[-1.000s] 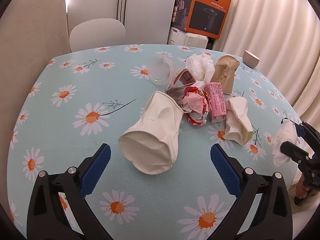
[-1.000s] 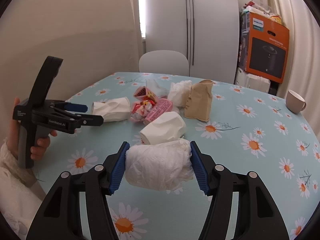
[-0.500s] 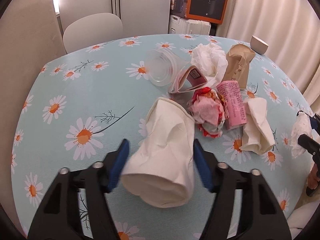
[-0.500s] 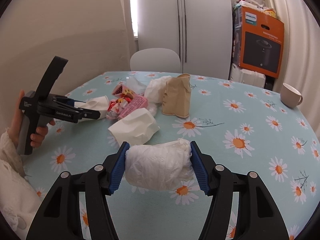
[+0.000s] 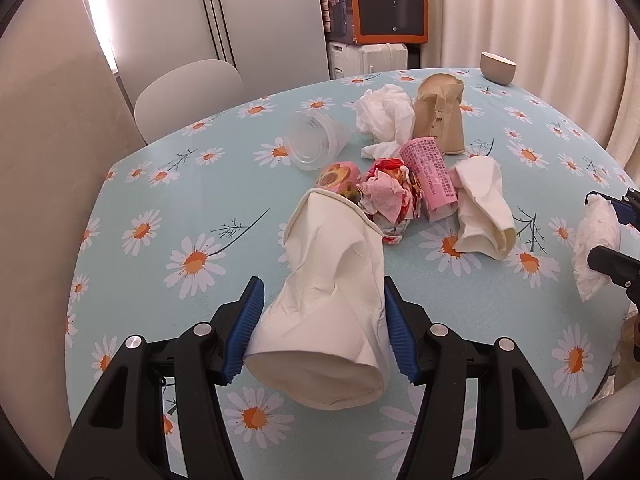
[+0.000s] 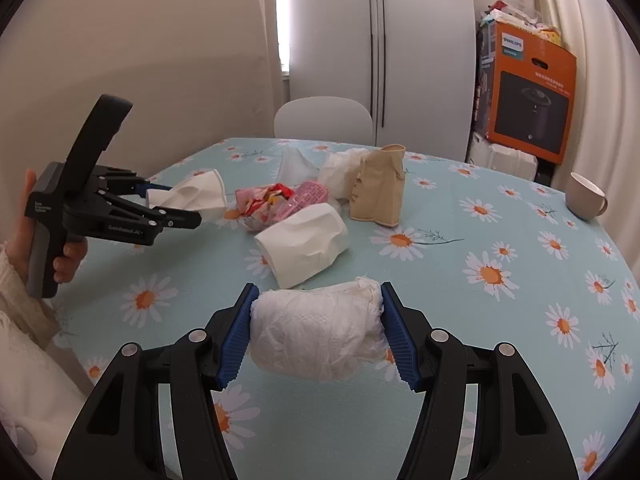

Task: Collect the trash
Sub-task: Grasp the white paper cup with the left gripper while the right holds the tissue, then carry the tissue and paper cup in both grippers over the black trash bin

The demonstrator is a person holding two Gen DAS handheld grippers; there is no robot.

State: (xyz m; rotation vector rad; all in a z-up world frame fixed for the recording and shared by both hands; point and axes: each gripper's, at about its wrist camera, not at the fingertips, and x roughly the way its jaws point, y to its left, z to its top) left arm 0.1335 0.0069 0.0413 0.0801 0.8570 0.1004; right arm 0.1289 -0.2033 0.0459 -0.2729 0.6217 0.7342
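Note:
My left gripper [image 5: 322,330] is shut on a crumpled white paper cup [image 5: 332,292], lifted off the daisy tablecloth [image 5: 160,200]; the same cup [image 6: 192,194] shows in the right wrist view, held by the left gripper [image 6: 176,204]. A wad of white tissue [image 6: 318,330] is pinched in my right gripper [image 6: 318,330], and that wad [image 5: 592,248] appears at the right edge of the left wrist view. On the table lie a second crushed white cup [image 5: 482,206], a pink wrapper roll [image 5: 430,174], a red crumpled wrapper [image 5: 388,196], a brown paper cup [image 5: 440,116] and a clear plastic cup [image 5: 314,142].
A loose white tissue [image 5: 384,114] lies behind the pile. A beige mug [image 6: 584,196] stands near the far right table edge. A white chair [image 6: 324,118] is pushed in at the far side, with an orange box [image 6: 528,100] and cupboards behind. A hand [image 6: 68,256] grips the left tool.
My left gripper went from wide open around the white cup to shut on it, then raised and tilted it. The right gripper kept its hold on the tissue wad, barely shifting.

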